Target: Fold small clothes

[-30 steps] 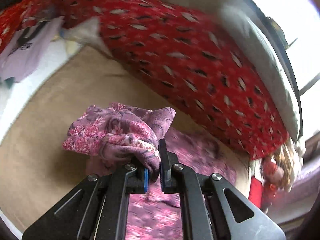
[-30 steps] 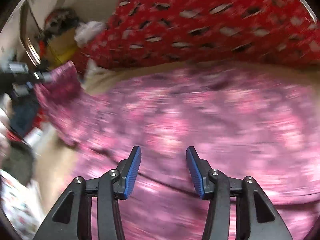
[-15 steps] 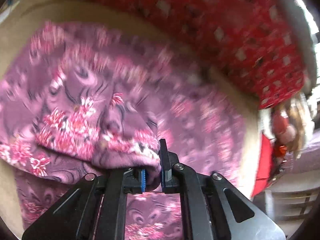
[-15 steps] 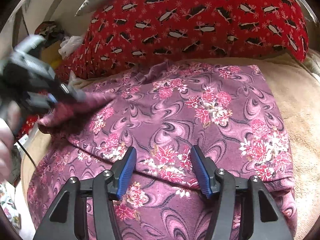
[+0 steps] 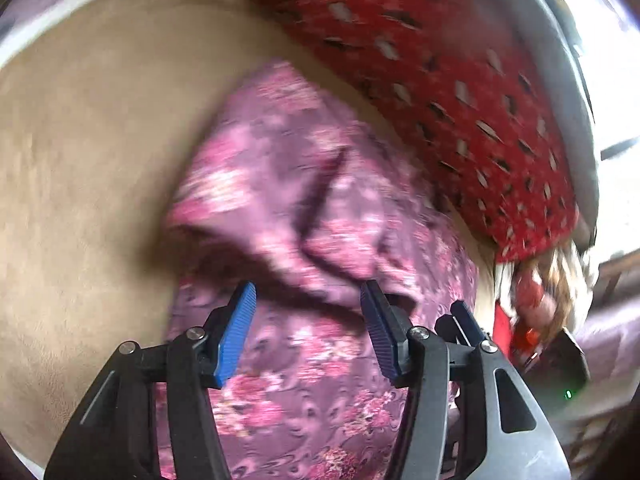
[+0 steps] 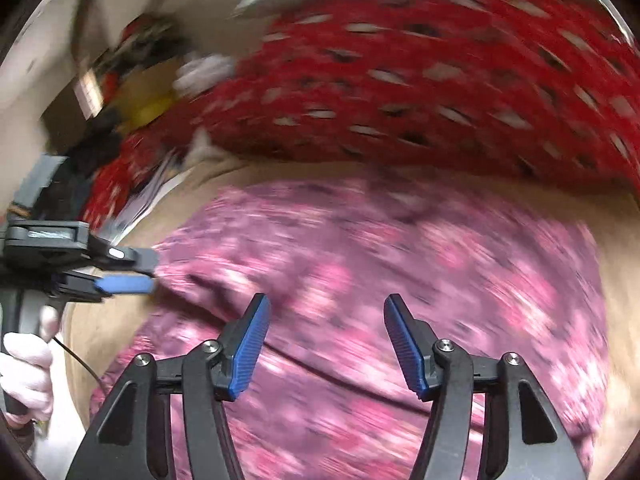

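A purple garment with pink flowers (image 5: pixel 304 184) lies spread on a tan blanket (image 5: pixel 88 152), with one part folded over onto itself. My left gripper (image 5: pixel 308 292) hovers just above that folded edge. Its jaws are opening, and the cloth lies under them with neither pad pressing on it. In the right wrist view the garment (image 6: pixel 400 256) fills the middle and my right gripper (image 6: pixel 326 304) stands open over it, holding nothing. At the garment's left edge in that view is the left gripper (image 6: pixel 150 272), held by a gloved hand (image 6: pixel 24 364).
A big red cushion with a black and white print (image 6: pixel 420 92) lies along the far side of the blanket. Clutter and a doll-like toy (image 5: pixel 536 288) sit by the bed's right end. Both views are motion-blurred.
My left gripper came down with the pinched cloth corner, laid it on the garment and opened, letting go. The right gripper's jaws widened a little.
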The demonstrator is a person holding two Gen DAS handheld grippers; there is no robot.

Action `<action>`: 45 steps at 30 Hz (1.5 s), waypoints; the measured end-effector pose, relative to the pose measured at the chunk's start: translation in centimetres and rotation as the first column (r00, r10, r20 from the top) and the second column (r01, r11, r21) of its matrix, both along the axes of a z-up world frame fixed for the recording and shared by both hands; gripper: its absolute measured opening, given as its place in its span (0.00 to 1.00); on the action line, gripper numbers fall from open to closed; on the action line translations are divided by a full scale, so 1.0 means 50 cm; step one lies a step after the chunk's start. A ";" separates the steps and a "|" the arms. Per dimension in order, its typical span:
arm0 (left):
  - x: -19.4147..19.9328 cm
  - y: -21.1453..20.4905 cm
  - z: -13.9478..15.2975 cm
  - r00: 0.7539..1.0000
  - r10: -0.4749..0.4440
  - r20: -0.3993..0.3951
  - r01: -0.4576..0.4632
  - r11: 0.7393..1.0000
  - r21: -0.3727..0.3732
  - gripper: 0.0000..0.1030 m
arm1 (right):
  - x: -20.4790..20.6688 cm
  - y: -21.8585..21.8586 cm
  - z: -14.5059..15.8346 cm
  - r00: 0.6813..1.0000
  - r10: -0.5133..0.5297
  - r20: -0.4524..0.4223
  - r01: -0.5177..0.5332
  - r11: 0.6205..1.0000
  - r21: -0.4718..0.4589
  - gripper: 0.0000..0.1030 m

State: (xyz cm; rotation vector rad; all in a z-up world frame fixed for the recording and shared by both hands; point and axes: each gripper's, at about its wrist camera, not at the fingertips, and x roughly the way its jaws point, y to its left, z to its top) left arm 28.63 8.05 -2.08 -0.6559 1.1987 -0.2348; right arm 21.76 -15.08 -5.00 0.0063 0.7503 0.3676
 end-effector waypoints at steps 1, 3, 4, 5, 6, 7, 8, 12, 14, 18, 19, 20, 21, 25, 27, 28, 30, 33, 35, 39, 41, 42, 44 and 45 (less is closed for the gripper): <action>0.000 0.009 -0.013 1.000 0.006 -0.016 -0.006 1.000 -0.022 0.52 | 0.005 0.036 0.002 1.000 0.027 0.004 -0.027 0.999 -0.036 0.59; 0.005 0.023 -0.035 0.999 0.021 -0.041 -0.023 0.998 -0.053 0.52 | 0.016 0.103 -0.008 0.997 0.079 0.000 -0.078 0.989 -0.129 0.59; 0.010 0.026 -0.042 0.999 0.026 -0.048 -0.029 0.997 -0.067 0.52 | 0.023 0.133 -0.019 0.995 0.097 -0.004 -0.097 0.978 -0.186 0.59; 0.015 0.028 -0.051 0.998 0.032 -0.055 -0.036 0.996 -0.079 0.52 | 0.033 0.161 -0.032 0.994 0.106 -0.009 -0.105 0.961 -0.255 0.57; 0.020 0.032 -0.054 0.997 0.037 -0.062 -0.043 0.995 -0.094 0.52 | 0.042 0.182 -0.045 0.993 0.113 -0.013 -0.112 0.945 -0.309 0.55; 0.027 0.032 -0.057 0.997 0.041 -0.068 -0.048 0.993 -0.106 0.52 | 0.049 0.196 -0.053 0.992 0.122 -0.011 -0.118 0.931 -0.345 0.52; 0.033 0.031 -0.060 0.996 0.046 -0.075 -0.054 0.992 -0.112 0.52 | 0.057 0.207 -0.057 0.991 0.134 0.002 -0.124 0.921 -0.369 0.30; 0.044 0.017 -0.060 0.996 0.038 -0.079 -0.046 0.993 -0.109 0.52 | 0.069 0.144 -0.020 0.997 0.078 0.009 -0.075 0.985 -0.157 0.09; 0.043 0.018 -0.058 0.996 0.033 -0.080 -0.041 0.993 -0.107 0.52 | 0.064 0.080 0.002 1.000 0.010 0.011 -0.010 1.000 -0.024 0.09; 0.036 0.006 -0.057 0.996 0.025 -0.080 -0.032 0.995 -0.093 0.52 | 0.043 -0.096 0.009 0.985 -0.160 -0.062 0.170 0.952 0.254 0.09; 0.034 0.001 -0.057 0.996 0.025 -0.084 -0.032 0.996 -0.085 0.52 | 0.039 -0.133 0.002 0.978 -0.187 -0.088 0.205 0.933 0.295 0.09; 0.034 -0.004 -0.057 0.996 0.025 -0.087 -0.032 0.996 -0.080 0.52 | 0.034 -0.171 -0.010 0.969 -0.214 -0.122 0.243 0.911 0.334 0.09; 0.034 -0.008 -0.057 0.996 0.025 -0.090 -0.032 0.997 -0.076 0.52 | 0.028 -0.210 -0.026 0.956 -0.242 -0.166 0.288 0.885 0.367 0.09; 0.027 -0.021 -0.049 0.996 0.018 -0.084 -0.023 0.997 -0.067 0.52 | -0.016 -0.304 -0.076 0.912 -0.311 -0.269 0.403 0.805 0.436 0.19; 0.028 -0.026 -0.053 0.996 0.023 -0.090 -0.029 0.997 -0.065 0.52 | -0.040 -0.324 -0.071 0.908 -0.337 -0.249 0.418 0.766 0.488 0.51; 0.029 -0.028 -0.056 0.995 0.027 -0.095 -0.032 0.998 -0.060 0.52 | -0.045 -0.327 -0.068 0.907 -0.346 -0.239 0.421 0.753 0.506 0.59; 0.039 -0.042 -0.060 0.994 0.034 -0.103 -0.038 0.998 -0.040 0.52 | -0.035 -0.327 -0.059 0.904 -0.365 -0.222 0.427 0.748 0.507 0.65; 0.051 -0.049 -0.059 0.994 0.037 -0.107 -0.037 0.999 0.000 0.49 | 0.015 -0.334 -0.077 0.867 -0.406 -0.289 0.497 0.746 0.443 0.55; 0.056 -0.048 -0.050 0.995 0.039 -0.094 -0.039 0.999 0.000 0.38 | 0.040 -0.353 -0.088 0.860 -0.380 -0.341 0.509 0.697 0.506 0.09; 0.053 -0.039 -0.048 0.997 0.036 -0.070 -0.034 0.999 0.019 0.23 | -0.010 -0.398 -0.035 0.902 -0.387 -0.194 0.411 0.626 0.663 0.09; 0.051 -0.042 -0.077 0.993 0.023 -0.117 -0.017 0.999 0.049 0.20 | -0.030 -0.416 -0.039 0.891 -0.413 -0.186 0.424 0.618 0.662 0.09; 0.049 -0.041 -0.085 0.992 0.022 -0.120 -0.015 0.998 0.057 0.18 | -0.031 -0.418 -0.067 0.879 -0.404 -0.254 0.468 0.625 0.625 0.11; 0.044 -0.035 -0.080 0.994 0.017 -0.107 -0.012 0.999 0.047 0.18 | -0.028 -0.410 -0.130 0.839 -0.346 -0.419 0.534 0.671 0.515 0.13; 0.040 -0.029 -0.077 0.994 0.014 -0.105 -0.009 0.999 0.043 0.18 | -0.038 -0.407 -0.142 0.830 -0.336 -0.445 0.539 0.690 0.484 0.13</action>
